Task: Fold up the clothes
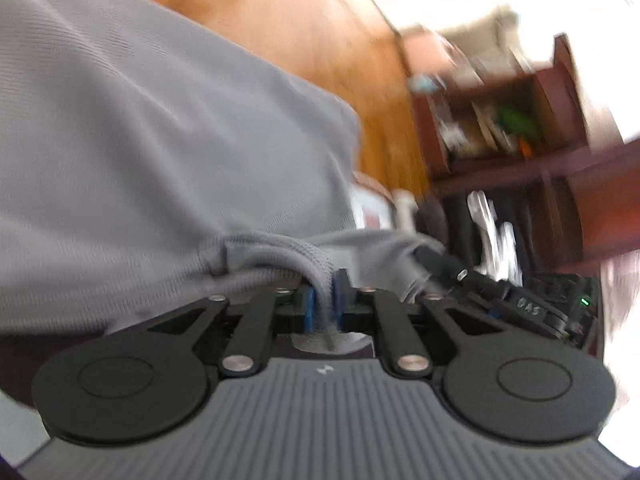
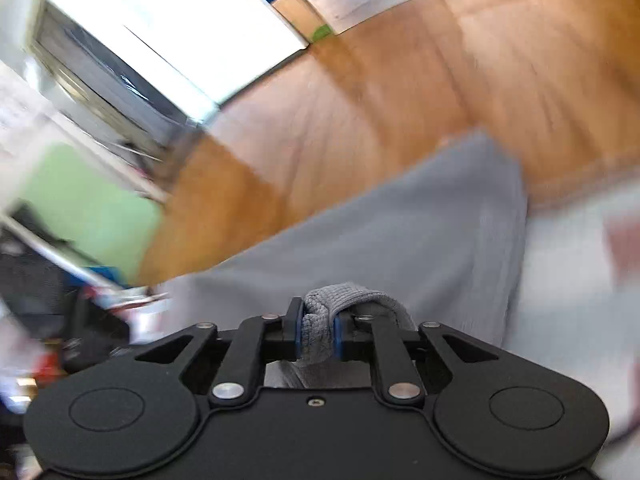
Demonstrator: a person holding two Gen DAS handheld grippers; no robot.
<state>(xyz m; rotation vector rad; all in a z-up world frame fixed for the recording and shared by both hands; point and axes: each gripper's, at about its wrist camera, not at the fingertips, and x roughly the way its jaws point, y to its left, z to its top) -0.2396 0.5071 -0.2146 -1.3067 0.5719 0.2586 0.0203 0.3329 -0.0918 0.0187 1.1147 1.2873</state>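
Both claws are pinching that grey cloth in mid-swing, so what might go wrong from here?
1. The left gripper pinches only a thin bunched edge of the grey garment; a tug might pull it free.
2. The right gripper also holds a small rolled wad, so the fold may come out uneven.
3. Both views are motion-blurred, and the cluttered wooden shelf looks close to the left side; the swinging cloth might catch something there.

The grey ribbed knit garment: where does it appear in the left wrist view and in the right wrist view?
Left wrist view: the grey ribbed knit garment fills the left half, its bunched edge pinched in the left gripper.
Right wrist view: it spreads across the lower centre and right, a fold clamped in the right gripper.
Shared landmark: the orange-brown wooden surface behind the cloth.
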